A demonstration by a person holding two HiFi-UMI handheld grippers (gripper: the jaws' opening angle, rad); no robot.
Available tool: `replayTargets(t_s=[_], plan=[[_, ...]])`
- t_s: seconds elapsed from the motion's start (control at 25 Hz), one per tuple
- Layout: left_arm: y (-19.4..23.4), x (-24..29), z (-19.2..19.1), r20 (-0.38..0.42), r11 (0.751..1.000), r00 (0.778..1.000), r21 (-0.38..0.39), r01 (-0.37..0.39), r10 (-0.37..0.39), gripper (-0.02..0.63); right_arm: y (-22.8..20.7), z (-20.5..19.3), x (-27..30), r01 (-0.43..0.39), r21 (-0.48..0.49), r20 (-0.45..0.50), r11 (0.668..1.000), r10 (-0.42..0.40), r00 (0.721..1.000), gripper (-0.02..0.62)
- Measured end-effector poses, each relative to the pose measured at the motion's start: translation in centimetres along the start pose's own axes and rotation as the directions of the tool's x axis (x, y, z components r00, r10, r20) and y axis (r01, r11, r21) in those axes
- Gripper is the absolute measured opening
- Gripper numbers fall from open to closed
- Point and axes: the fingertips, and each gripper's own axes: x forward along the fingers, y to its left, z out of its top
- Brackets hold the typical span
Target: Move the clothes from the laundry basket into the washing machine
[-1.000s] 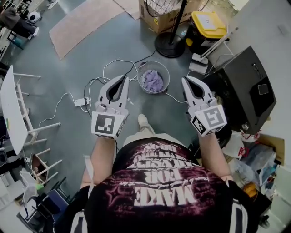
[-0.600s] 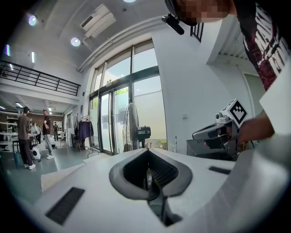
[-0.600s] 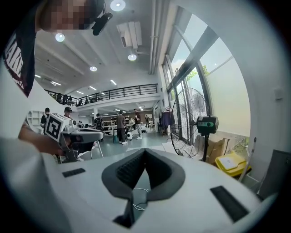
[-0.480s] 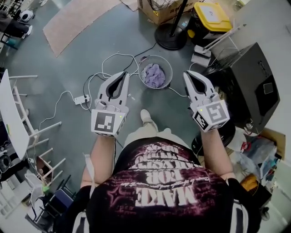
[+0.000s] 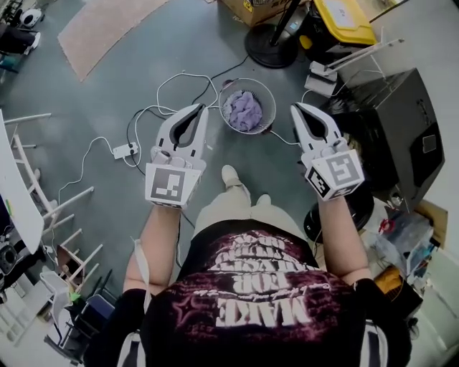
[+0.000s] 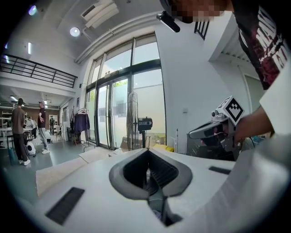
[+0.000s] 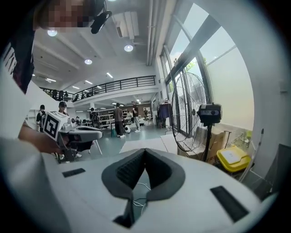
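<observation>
Head view: the basket point(image 5: 268, 95) stands on the floor ahead with the clothes point(image 5: 244, 111) in it, and what seems the washer point(image 5: 398, 129) at its right. The left gripper point(image 5: 200, 108) and right gripper point(image 5: 295, 107) flank it, both shut and empty. I judge this the approach; next, one must open and reach down.

A white power strip point(image 5: 123, 150) lies on the grey floor point(image 5: 64, 107) at the left, its white cables point(image 5: 176, 89) looping toward the far side. A beige rug point(image 5: 107, 29) lies far left. At the far right stand a fan's round black base point(image 5: 262, 57), a cardboard box point(image 5: 252, 6) and a yellow-lidded bin point(image 5: 344, 18). A white tabletop point(image 5: 13, 193) runs along the left edge.
</observation>
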Motion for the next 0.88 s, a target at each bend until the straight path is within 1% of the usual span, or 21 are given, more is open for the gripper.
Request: replayTargets(t_s=[0.2,0.36,0.52,0.68,0.88], plan=[[2.3,1.1,-1.4,-0.008,1.0,1.0,-0.012,-0.003,0.003,0.005,0.1,-0.9,3.1,-0.006,0.005,-0.023,1.0,0.006,1.0,0.004],[3.0,1.7,-2.7,-0.022,1.0,1.0,-0.026,-0.001,0.0,0.005,0.0,-1.5,4.7,-0.003,0.017,-0.023,1.0,0.003,1.0,0.004],[3.1,2.6,-4.2,-0.04,1.0,0.999,-0.028,0.001,-0.002,0.005,-0.3,-2.8,6.1,-0.023,0.058,-0.027,0.998,0.024,0.999,0.004],[3.1,3.6,-6.6,-0.065,0.999,0.998,-0.047,-0.002,-0.001,0.005,-0.4,-4.6,7.6,-0.047,0.08,-0.038,0.996,0.05,0.998,0.005],[1.6,4.6,-9.7,-0.102,0.998,0.995,-0.059,-0.006,0.0,0.005,-1.3,-8.0,8.7,-0.08,0.12,-0.059,0.989,0.088,0.994,0.003]])
